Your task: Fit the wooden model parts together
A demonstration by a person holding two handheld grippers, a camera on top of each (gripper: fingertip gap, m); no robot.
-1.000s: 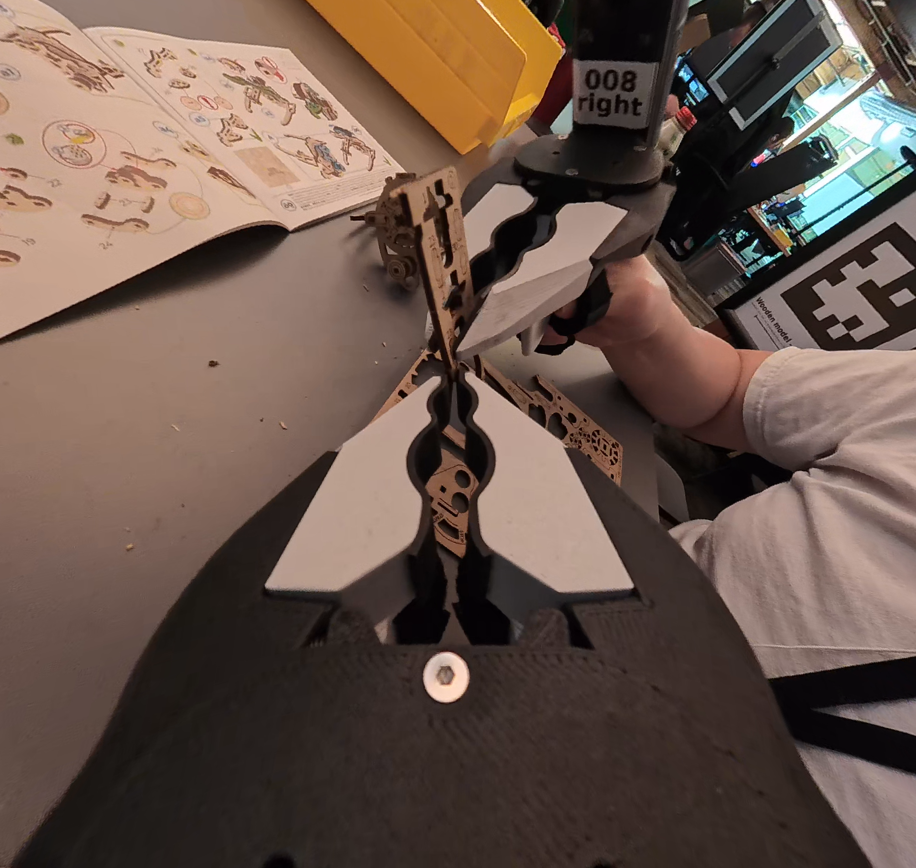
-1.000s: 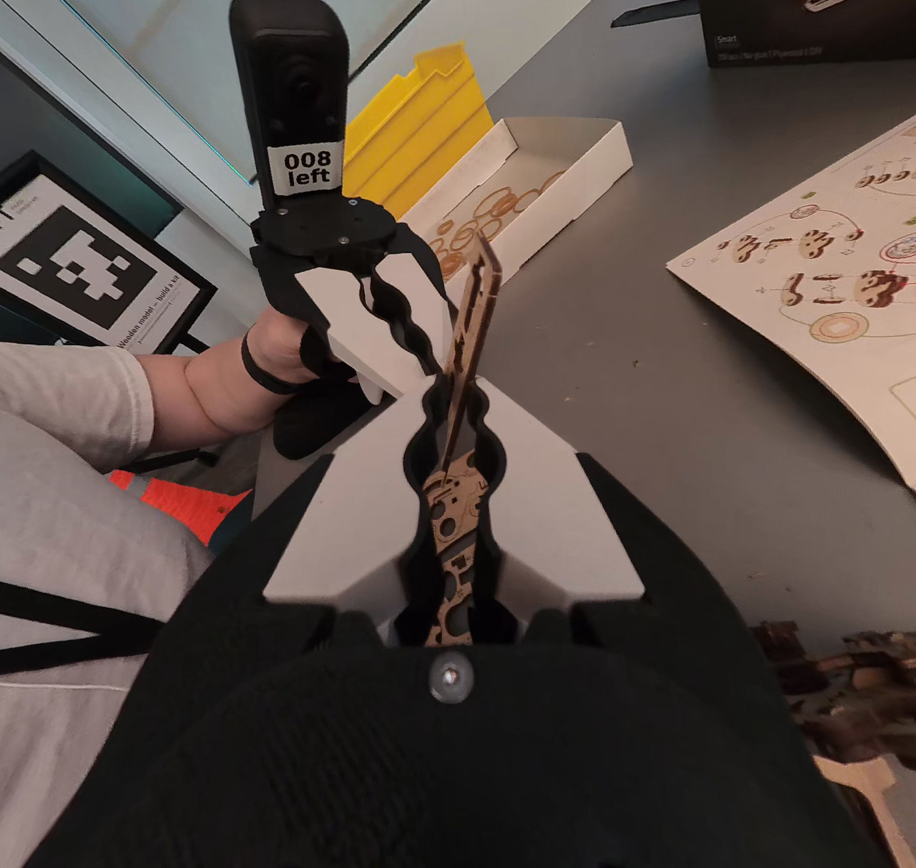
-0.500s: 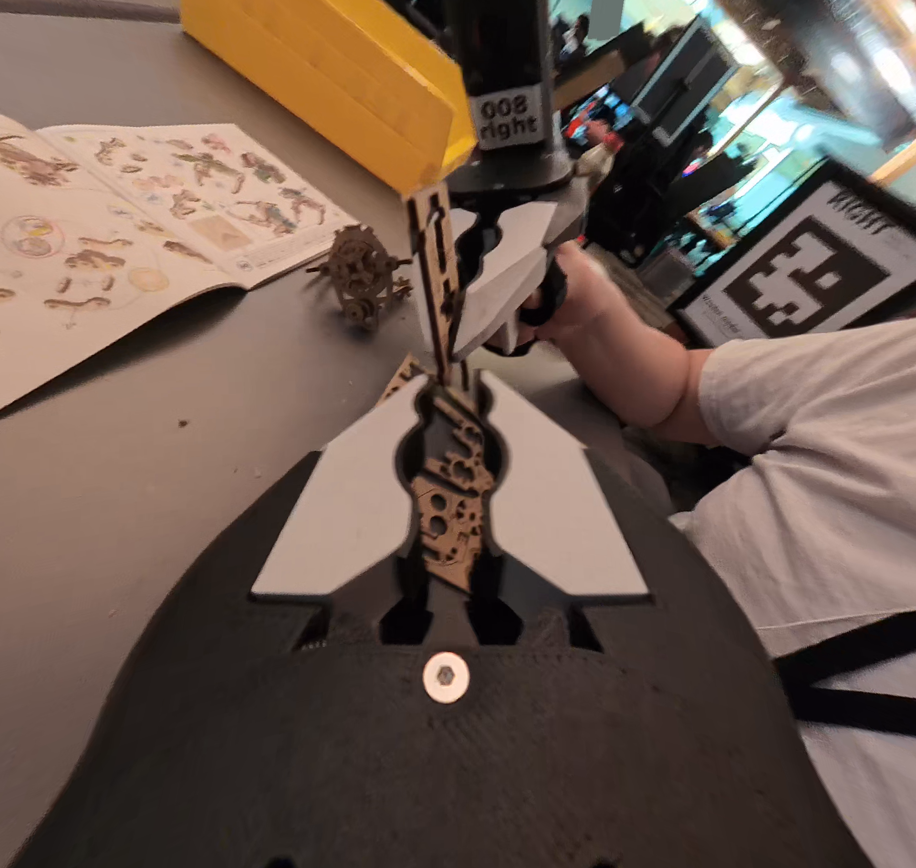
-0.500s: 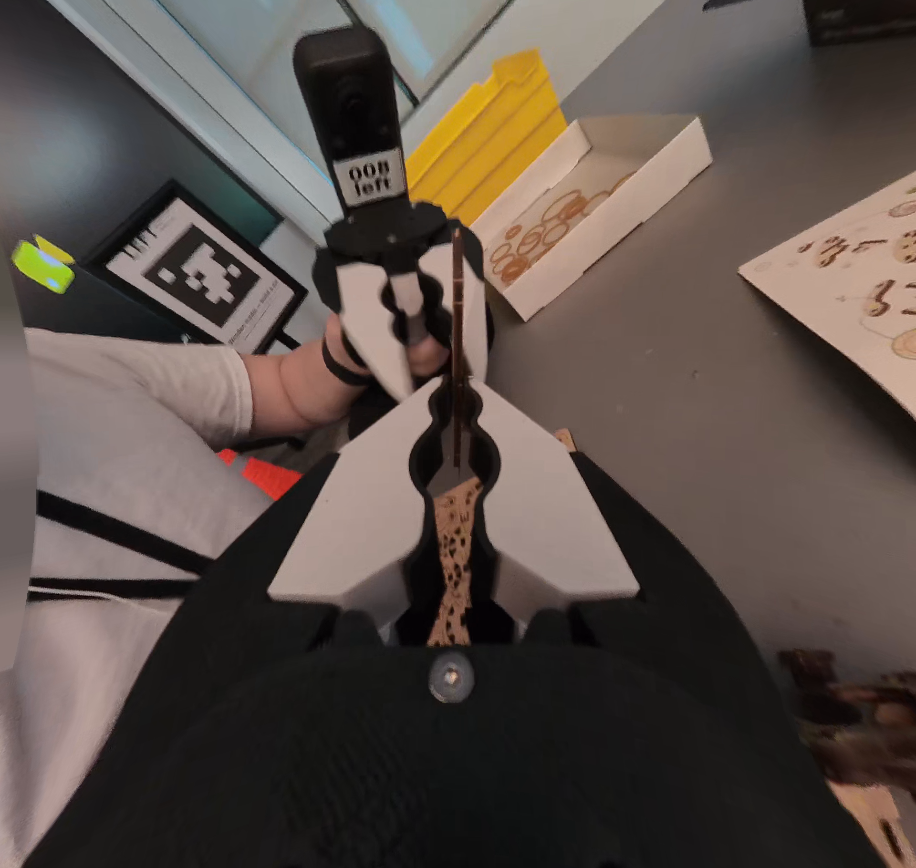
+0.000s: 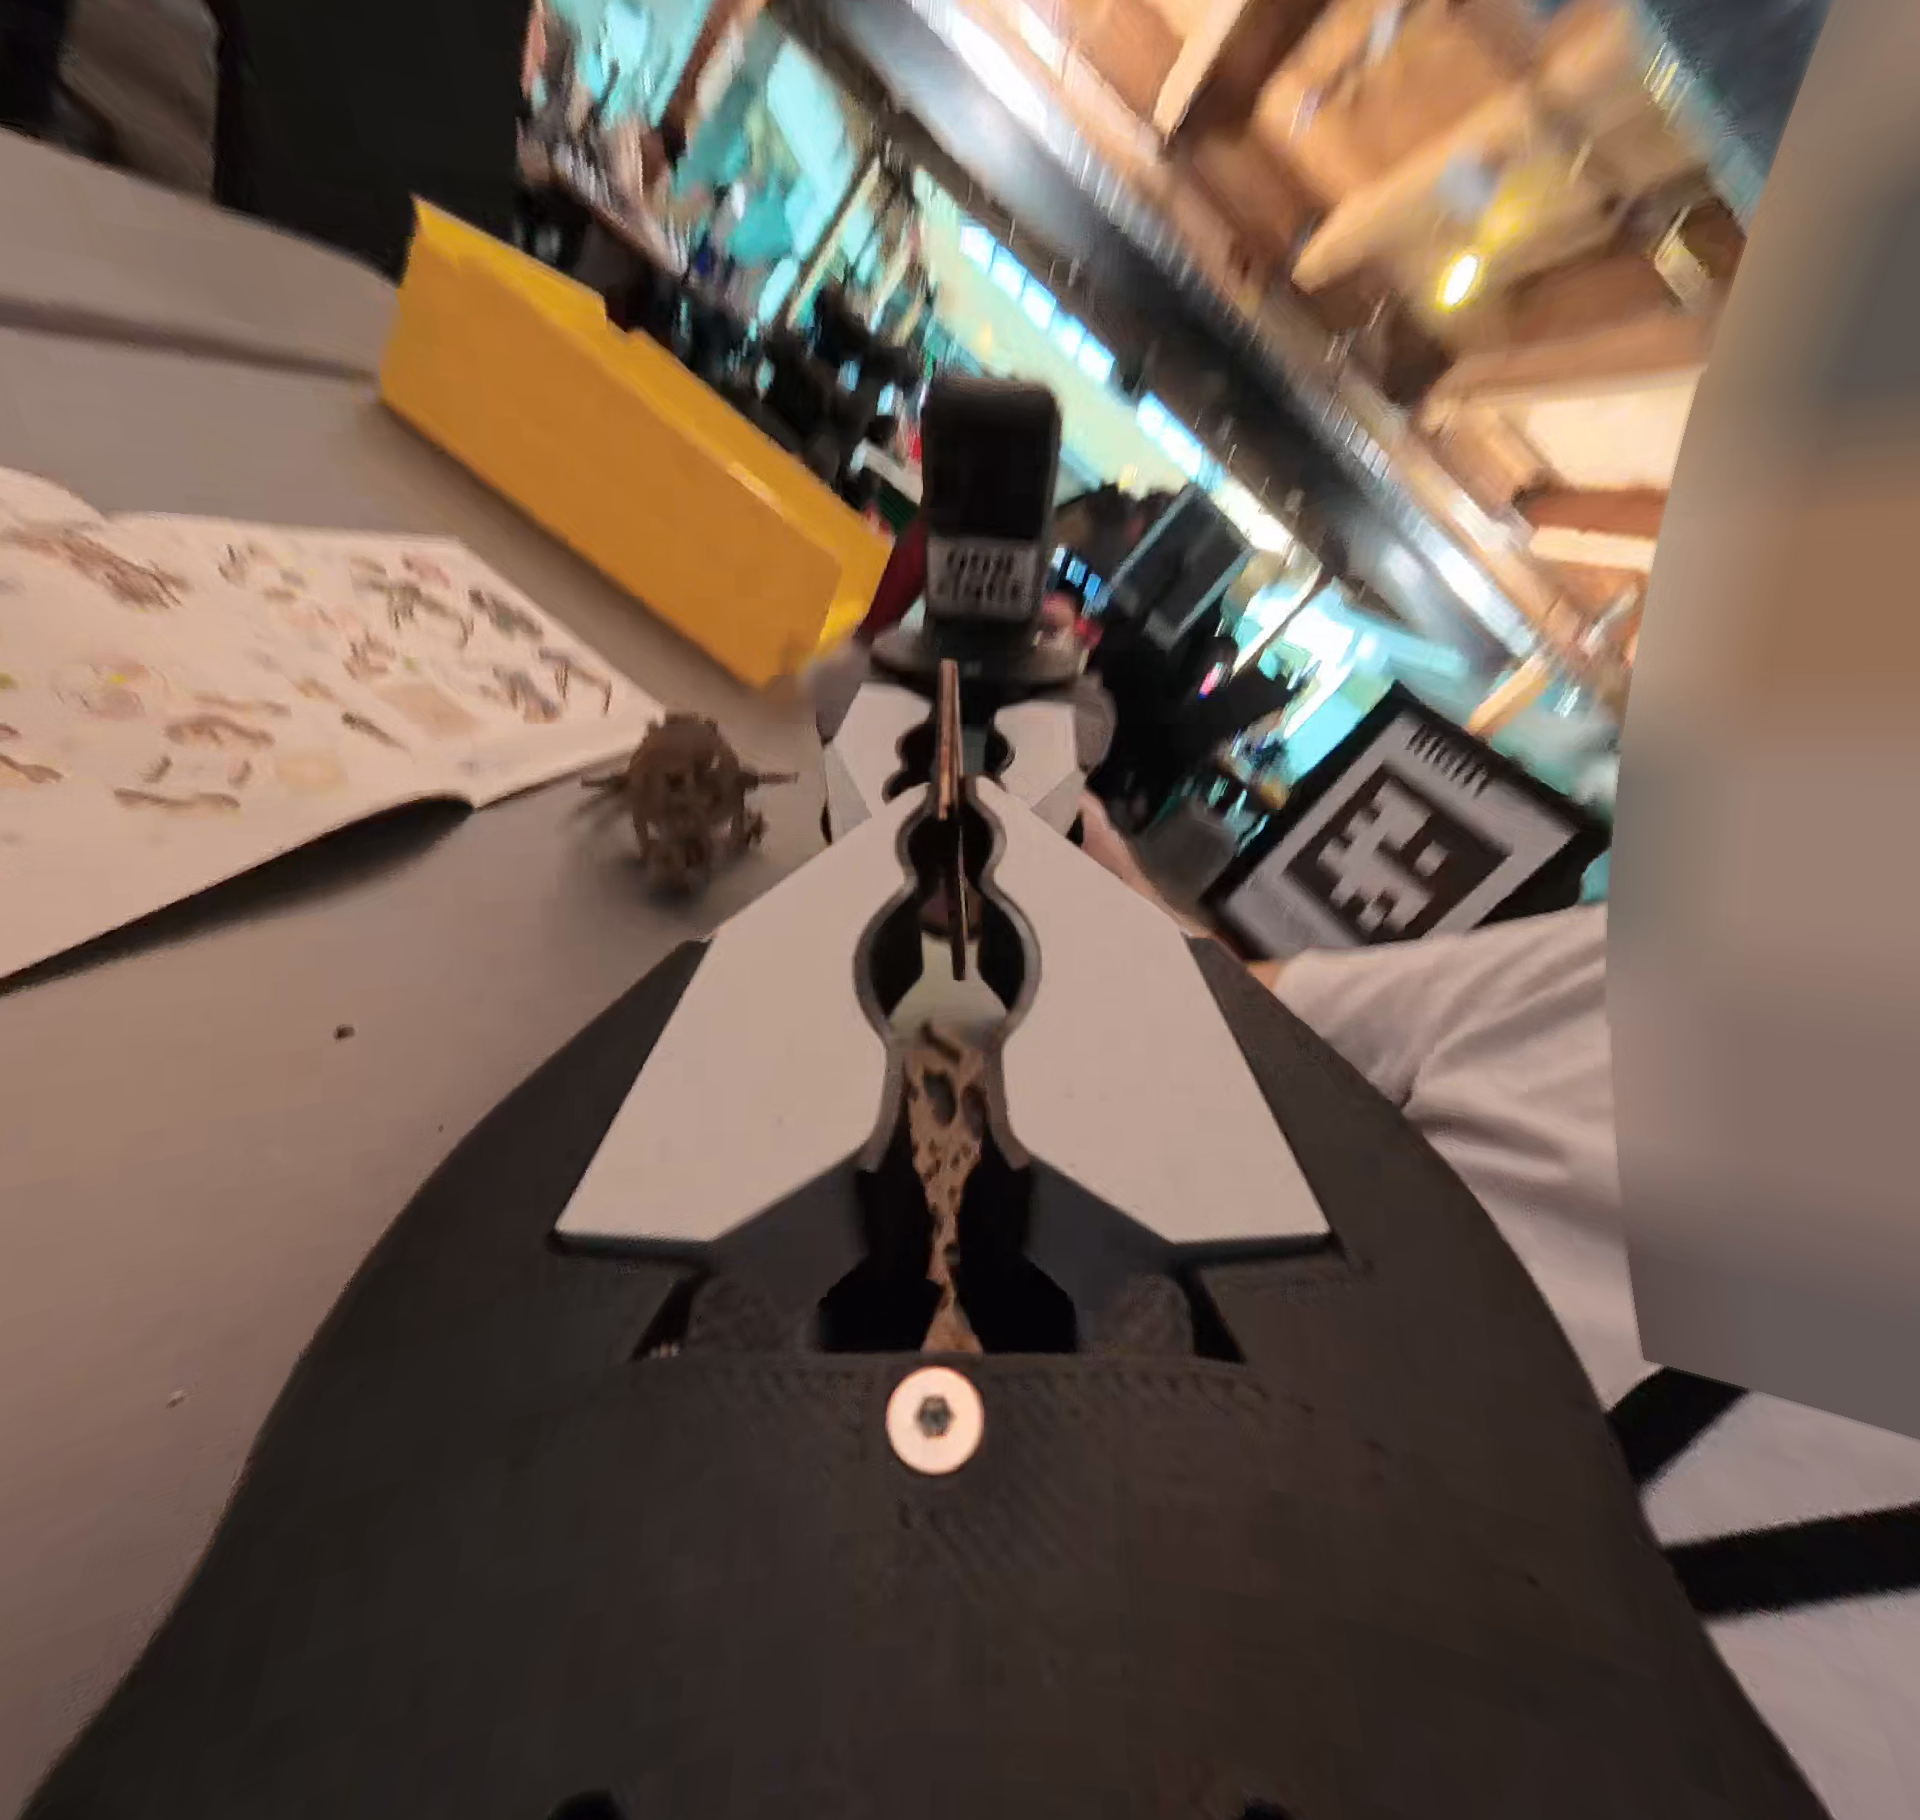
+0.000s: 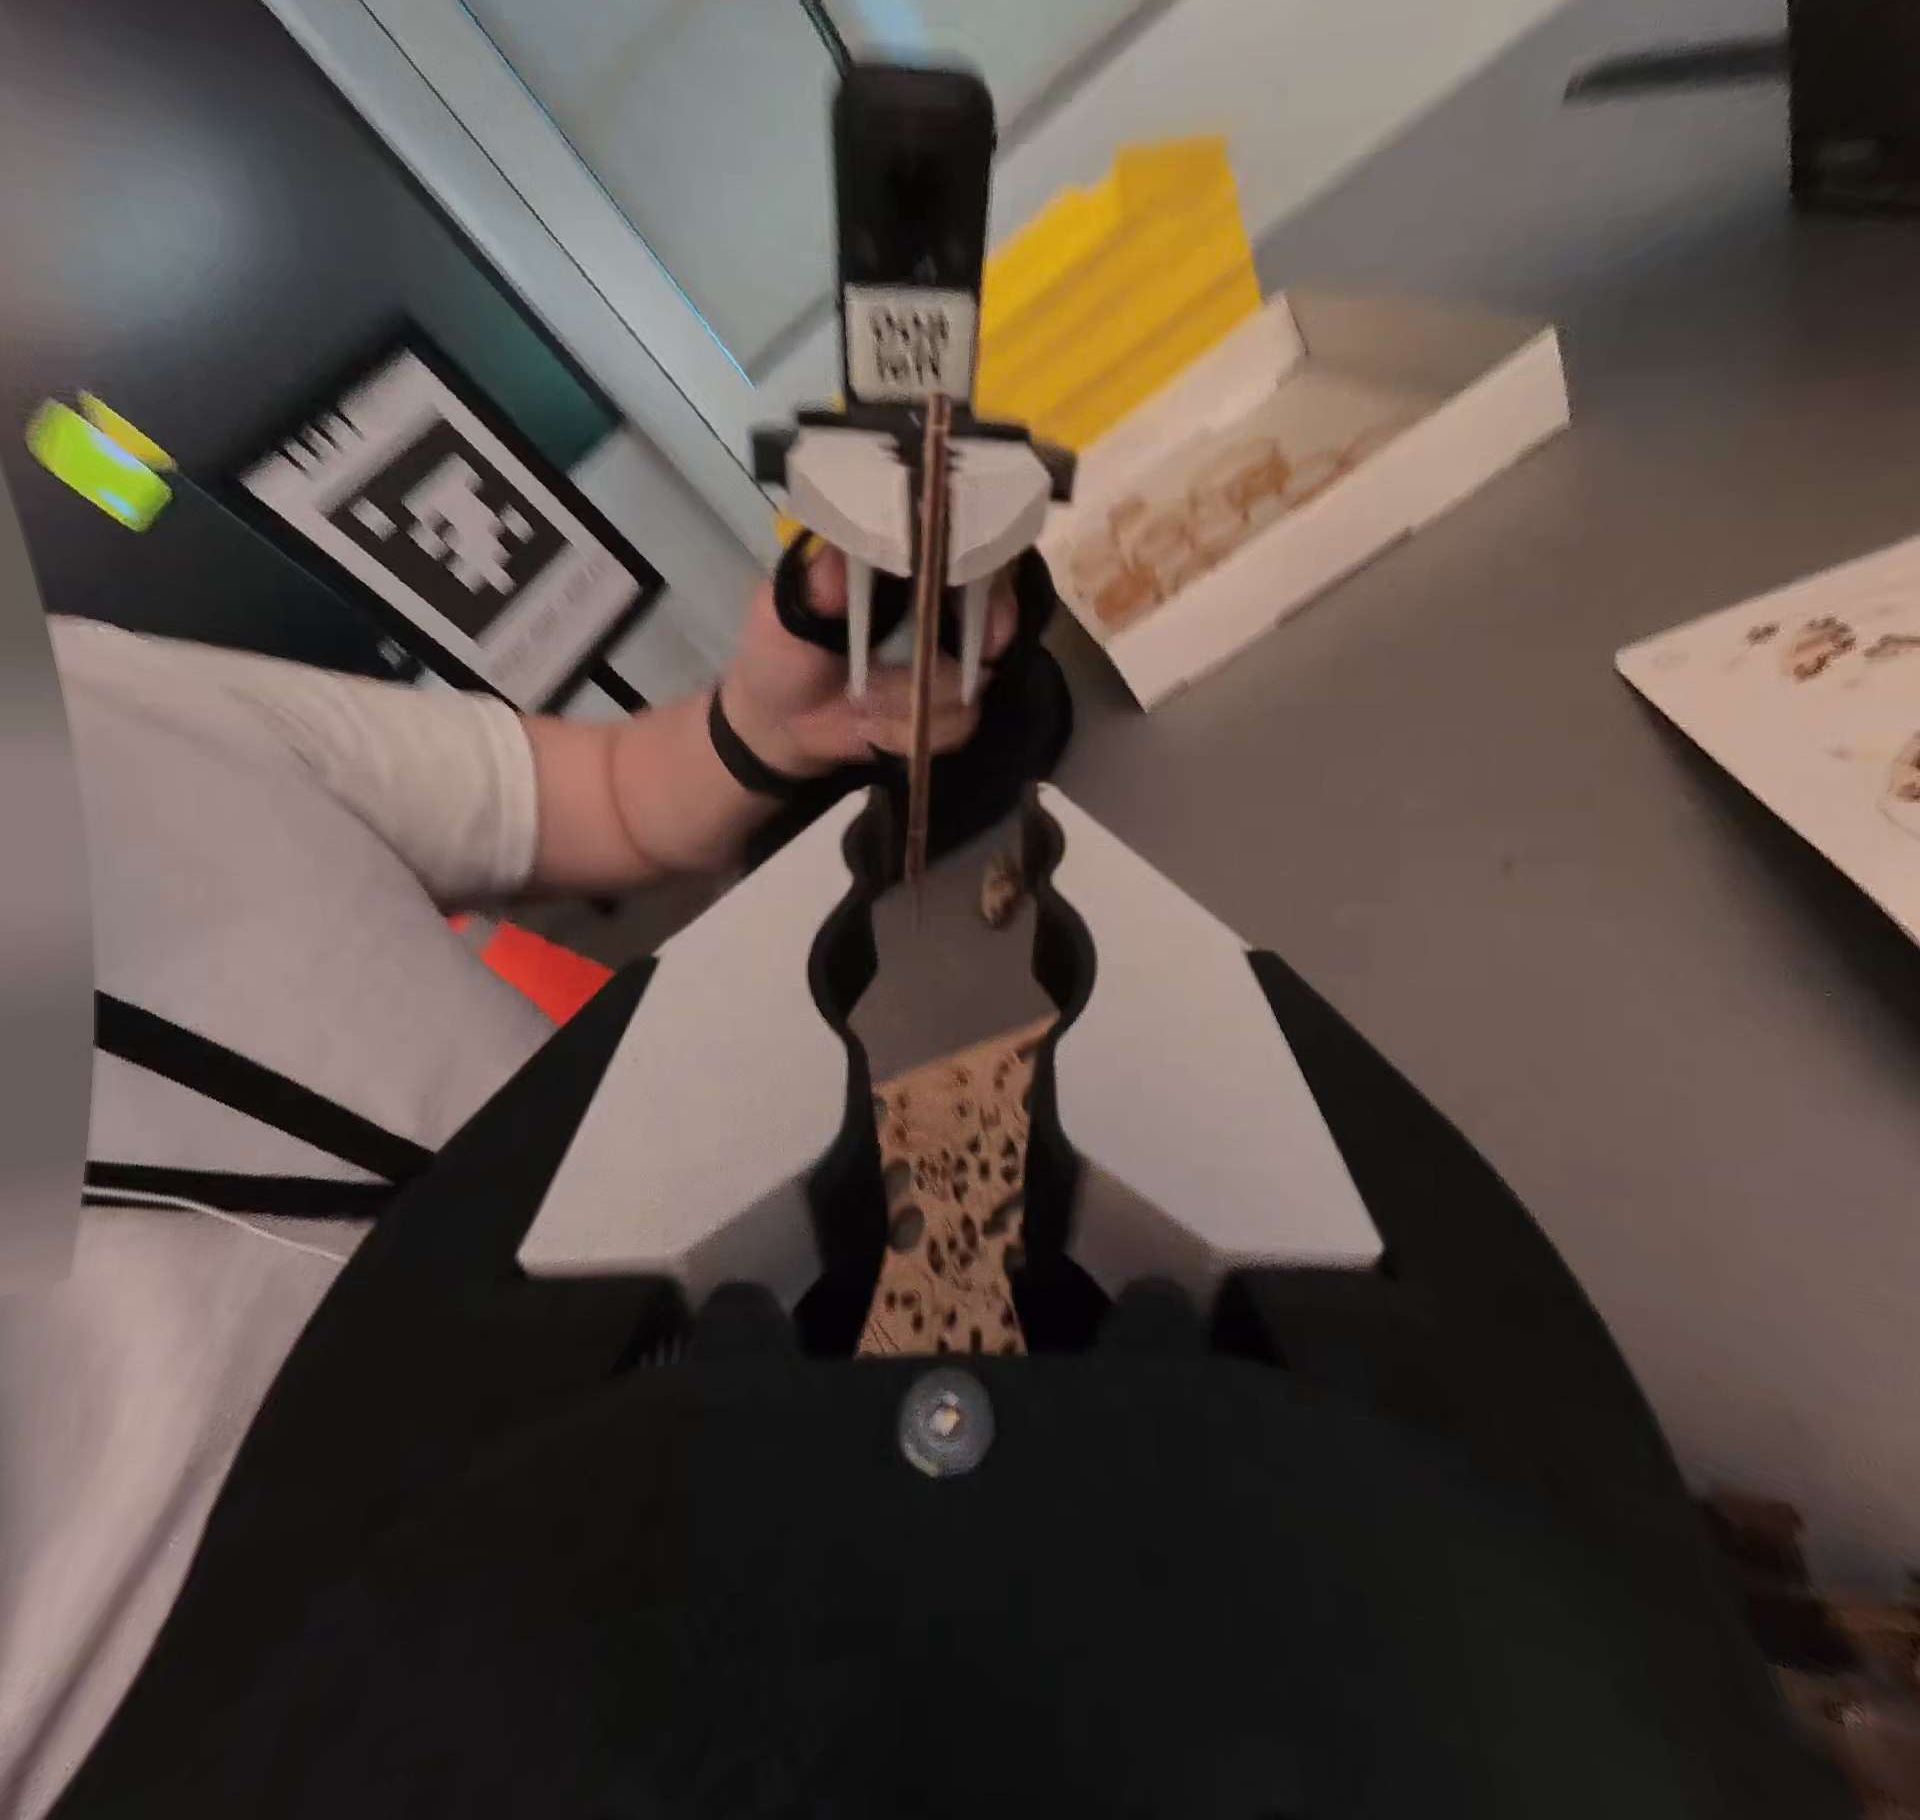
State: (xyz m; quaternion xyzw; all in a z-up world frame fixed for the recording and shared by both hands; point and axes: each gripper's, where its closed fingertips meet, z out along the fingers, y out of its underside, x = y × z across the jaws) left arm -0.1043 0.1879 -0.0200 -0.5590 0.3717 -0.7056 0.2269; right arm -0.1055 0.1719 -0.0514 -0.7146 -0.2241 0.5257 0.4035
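Observation:
A thin wooden strip [image 5: 945, 731] stands edge-on between my two grippers, which face each other above the grey table [image 5: 312, 1095]. My left gripper [image 5: 948, 804] is shut on one end of the strip. My right gripper [image 6: 951, 809] is open, with its jaws well apart and the strip's other end [image 6: 920, 731] just inside them, apart from both fingers. A perforated wooden sheet [image 6: 956, 1199] lies on the table under the grippers and also shows in the left wrist view [image 5: 943, 1126]. Both views are blurred by motion.
A small assembled gear model [image 5: 681, 794] stands beside the open instruction booklet [image 5: 260, 648]. A yellow bin [image 5: 613, 482] is behind them. A white box of wooden parts [image 6: 1299, 482] and a black box [image 6: 1849, 56] lie farther off. The person's torso is close by. The grippers are tip to tip, or close to it.
My right gripper has opened and let go of the strip, which my left gripper now holds. Both grippers have drawn apart and tilted upward, and the strip has turned edge-on.

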